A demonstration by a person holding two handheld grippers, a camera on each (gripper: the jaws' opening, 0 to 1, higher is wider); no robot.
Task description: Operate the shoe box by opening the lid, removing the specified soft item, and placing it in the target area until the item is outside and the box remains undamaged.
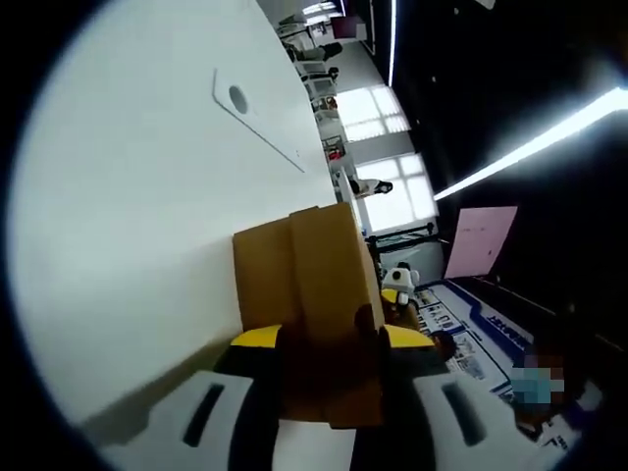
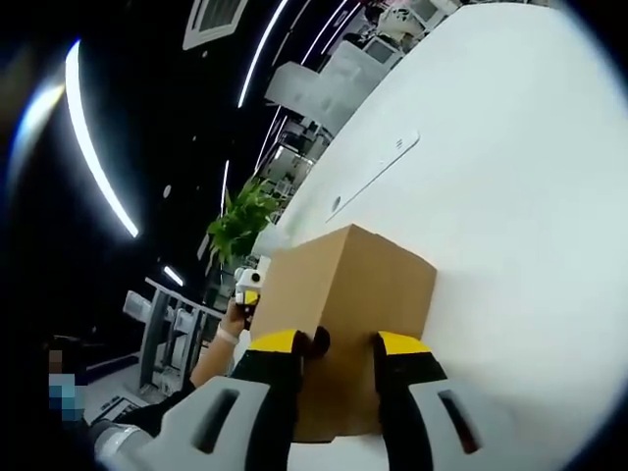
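Left gripper view: panda toy [image 1: 400, 282] behind shoe box [image 1: 304, 285].

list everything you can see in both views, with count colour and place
shoe box: 1, brown cardboard, on the white table, close ahead of both grippers; in the right gripper view its lid looks closed
table: 1, white, under the box, with a flush cover plate in its top
cover plate: 1, white with a round hole, set in the table beyond the box
plant: 1, green, beyond the table's far edge in the right gripper view
pink sheet: 1, pink, upright, off the table in the left gripper view
left gripper: 1, black with yellow tips, jaws on either side of the box end
right gripper: 1, black with yellow tips, jaws against the box
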